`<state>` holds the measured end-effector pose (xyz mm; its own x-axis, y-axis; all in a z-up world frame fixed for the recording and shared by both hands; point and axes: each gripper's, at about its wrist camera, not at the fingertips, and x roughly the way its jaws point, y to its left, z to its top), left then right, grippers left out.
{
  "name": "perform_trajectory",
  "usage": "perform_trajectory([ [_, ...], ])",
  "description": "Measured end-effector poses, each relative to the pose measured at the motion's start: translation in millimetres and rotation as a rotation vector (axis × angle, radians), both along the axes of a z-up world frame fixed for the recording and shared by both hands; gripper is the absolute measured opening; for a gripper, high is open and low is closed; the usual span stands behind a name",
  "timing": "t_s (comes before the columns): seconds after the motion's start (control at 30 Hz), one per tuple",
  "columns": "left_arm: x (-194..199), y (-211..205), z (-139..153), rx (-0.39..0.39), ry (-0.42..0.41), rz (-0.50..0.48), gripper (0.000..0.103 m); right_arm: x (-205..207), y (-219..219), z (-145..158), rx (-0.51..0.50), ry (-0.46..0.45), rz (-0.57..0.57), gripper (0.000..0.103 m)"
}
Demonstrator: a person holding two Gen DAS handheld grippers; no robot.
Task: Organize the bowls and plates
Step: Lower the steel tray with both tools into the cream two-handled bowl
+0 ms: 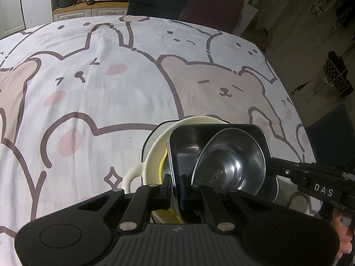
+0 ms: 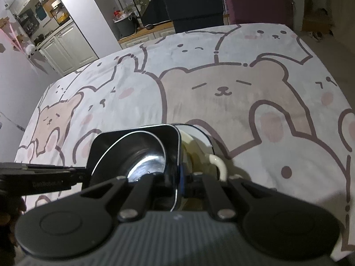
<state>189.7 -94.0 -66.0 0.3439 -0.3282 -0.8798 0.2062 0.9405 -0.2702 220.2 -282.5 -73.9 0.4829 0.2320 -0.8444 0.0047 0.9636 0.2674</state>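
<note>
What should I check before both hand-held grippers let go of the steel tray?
1. Left hand-held gripper shut on steel tray rim: ok.
2. Right hand-held gripper shut on opposite rim: ok.
3. Round steel bowl sits inside tray: ok.
4. Tray is over cream bowl: ok.
5. Tray seated flat in cream bowl: cannot tell.
6. Black plate under cream bowl: ok.

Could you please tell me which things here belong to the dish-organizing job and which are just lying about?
Belongs to the job:
- square steel tray
- round steel bowl
- cream handled bowl
- left gripper
- right gripper

Lying about:
- bear tablecloth
- chairs
- grey bucket
</note>
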Motion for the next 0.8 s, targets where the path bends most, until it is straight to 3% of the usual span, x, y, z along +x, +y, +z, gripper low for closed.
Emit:
perform_trajectory([
  [0.8, 2.2, -3.4, -3.8, 0.011, 0.012, -0.023, 0.007, 4.3, 1.4, -5.0, -0.024, 0.031, 0.020, 0.006],
])
